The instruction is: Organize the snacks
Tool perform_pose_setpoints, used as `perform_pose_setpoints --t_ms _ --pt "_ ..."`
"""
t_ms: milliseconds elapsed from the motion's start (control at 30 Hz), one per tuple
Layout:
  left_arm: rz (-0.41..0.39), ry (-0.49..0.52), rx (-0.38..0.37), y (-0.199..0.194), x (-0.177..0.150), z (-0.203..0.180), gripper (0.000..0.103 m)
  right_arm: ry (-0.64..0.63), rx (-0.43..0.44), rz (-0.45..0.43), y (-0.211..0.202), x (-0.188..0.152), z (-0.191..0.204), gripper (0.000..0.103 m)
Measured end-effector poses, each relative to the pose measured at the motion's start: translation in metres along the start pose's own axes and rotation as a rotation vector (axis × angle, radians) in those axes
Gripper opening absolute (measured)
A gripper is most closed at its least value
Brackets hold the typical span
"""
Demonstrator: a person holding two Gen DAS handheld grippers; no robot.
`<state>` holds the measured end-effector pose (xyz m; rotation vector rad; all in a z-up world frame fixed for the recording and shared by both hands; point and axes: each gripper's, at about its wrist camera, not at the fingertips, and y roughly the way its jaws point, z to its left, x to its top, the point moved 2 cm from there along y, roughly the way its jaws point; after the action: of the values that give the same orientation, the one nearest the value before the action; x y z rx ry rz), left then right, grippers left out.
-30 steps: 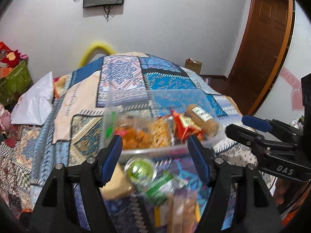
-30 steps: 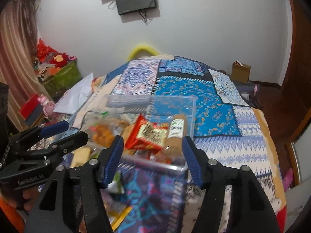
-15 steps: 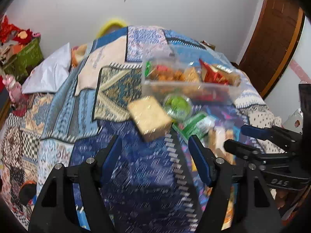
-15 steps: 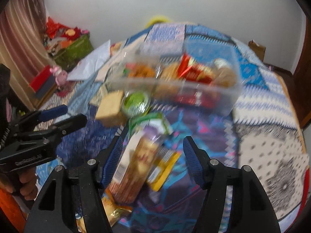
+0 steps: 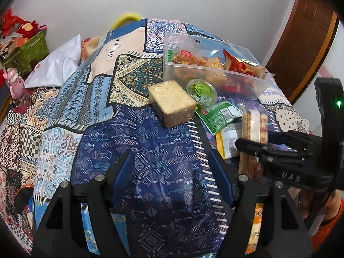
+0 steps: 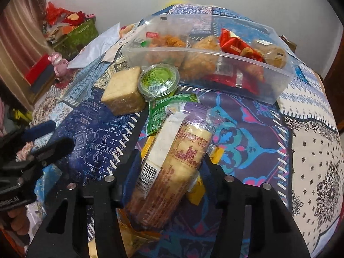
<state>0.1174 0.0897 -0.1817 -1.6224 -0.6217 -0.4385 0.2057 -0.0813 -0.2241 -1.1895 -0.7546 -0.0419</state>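
Through the left wrist view our left gripper (image 5: 172,169) hangs spread over bare quilt (image 5: 150,150); the cracker pack (image 5: 254,126) lies lengthwise toward the clear bin (image 5: 215,73), its near end hidden behind our right gripper (image 5: 253,142).

Through the right wrist view the right gripper (image 6: 169,167) brackets the cracker pack (image 6: 172,167); whether it clamps, we cannot tell.

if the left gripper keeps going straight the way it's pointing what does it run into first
Probably the wrapped tan cake block: the left gripper is open over bare bedspread, and the block lies ahead, slightly left of the clear bin. Depth is uncertain.
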Motion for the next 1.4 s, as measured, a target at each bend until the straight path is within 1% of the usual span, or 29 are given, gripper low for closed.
perform_pose_setpoints --t_ms 200,333,433,600,767,833,900,933,967,1100,1200,1333,1400 --pt "0.009 0.042 -0.024 -0.008 -0.009 -0.025 0.070 0.023 0.001 -0.062 -0.028 -0.003 -0.010 0.048" --pt "0.013 0.058 -0.051 -0.013 -0.016 -0.044 0.070 0.032 -0.016 -0.105 -0.044 -0.003 -0.014 0.047" --pt "0.033 0.075 -0.066 -0.013 -0.023 -0.062 0.070 0.049 -0.014 -0.127 -0.054 -0.003 -0.022 0.041" --pt "0.068 0.121 -0.078 -0.007 -0.038 -0.085 0.070 0.068 -0.023 -0.150 -0.066 -0.010 -0.036 0.041" --pt "0.108 0.136 -0.074 0.002 -0.052 -0.095 0.070 0.083 -0.016 -0.169 -0.074 -0.016 -0.043 0.041" --pt "0.112 0.133 -0.071 0.005 -0.055 -0.094 0.066 0.086 -0.016 -0.178 -0.078 -0.016 -0.045 0.041" --pt "0.123 0.114 -0.079 0.009 -0.057 -0.091 0.049 0.091 -0.014 -0.186 -0.081 -0.016 -0.048 0.041" --pt "0.130 0.102 -0.089 0.011 -0.058 -0.090 0.045 0.092 -0.014 -0.189 -0.083 -0.016 -0.049 0.041" --pt "0.138 0.088 -0.104 0.013 -0.059 -0.088 0.036 0.093 -0.013 -0.193 -0.084 -0.016 -0.050 0.041" --pt "0.136 0.087 -0.125 0.013 -0.061 -0.088 0.034 0.095 -0.013 -0.206 -0.088 -0.014 -0.052 0.041" --pt "0.107 0.094 -0.116 0.009 -0.059 -0.089 0.034 0.098 -0.009 -0.212 -0.090 -0.012 -0.053 0.041" --pt "0.065 0.077 -0.107 0.002 -0.045 -0.085 0.034 0.096 -0.008 -0.228 -0.095 -0.008 -0.054 0.041" --pt "0.030 0.081 -0.091 -0.004 -0.034 -0.084 0.034 0.093 -0.006 -0.238 -0.098 -0.004 -0.054 0.041"
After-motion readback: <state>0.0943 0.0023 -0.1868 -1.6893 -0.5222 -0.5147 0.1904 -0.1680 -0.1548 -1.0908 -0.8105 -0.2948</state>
